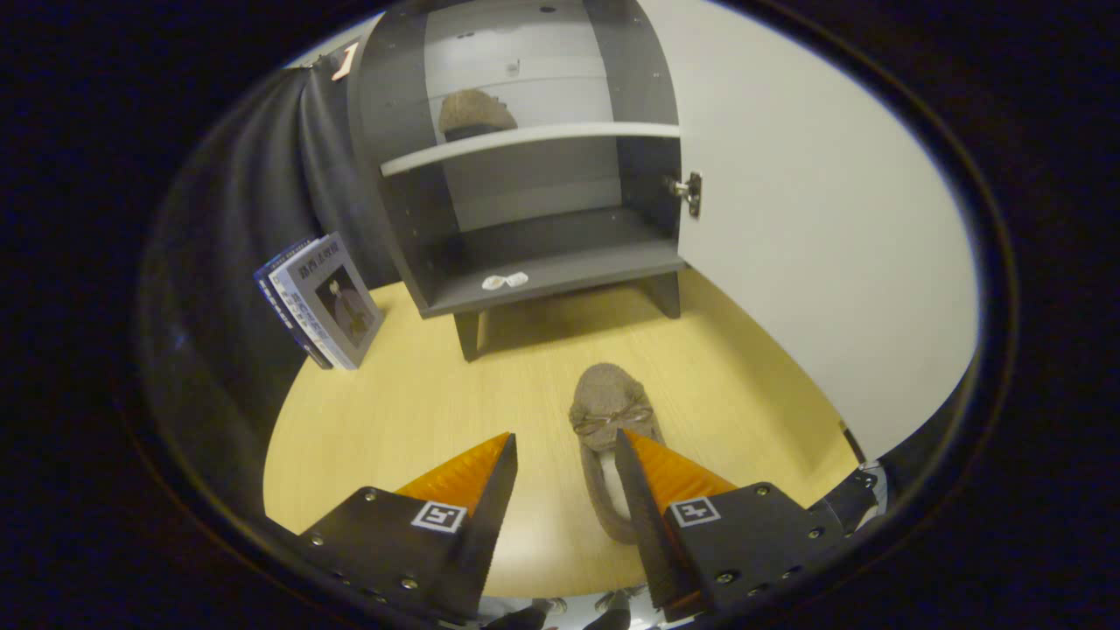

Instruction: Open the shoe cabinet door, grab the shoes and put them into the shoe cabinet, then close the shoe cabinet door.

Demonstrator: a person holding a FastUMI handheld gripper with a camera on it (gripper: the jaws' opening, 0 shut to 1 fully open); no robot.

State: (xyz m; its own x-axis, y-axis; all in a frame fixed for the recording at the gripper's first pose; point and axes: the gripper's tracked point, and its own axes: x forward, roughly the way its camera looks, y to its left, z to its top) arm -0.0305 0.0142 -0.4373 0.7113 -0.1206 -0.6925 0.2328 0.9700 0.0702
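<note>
We have the shoe cabinet point(525, 175) in the upper middle of the frame, and its door point(814, 227) is swung wide open across the right side, so we judge the opening step done. One shoe point(475, 114) already sits on the upper shelf point(534, 140), near the top of the frame. The bottom shelf point(560, 267) carries just a small white tag near its front lip.

Down in the lower middle, the second shoe point(610, 411) lies on the wooden table point(411, 411), toe pointing toward the cabinet. Our gripper point(564, 455) has its fingers spread apart with nothing clamped; the shoe's heel end runs along the inside of the right finger point(634, 490), partly behind it, and whether they touch we cannot tell. The left finger point(494, 481) stands well clear of the shoe.

Some books point(324, 302) lean on the dark cloth at the left, away from the action.

So we reckon we are about halfway: this shoe has yet to be gripped, carried in, and the door shut afterwards.
</note>
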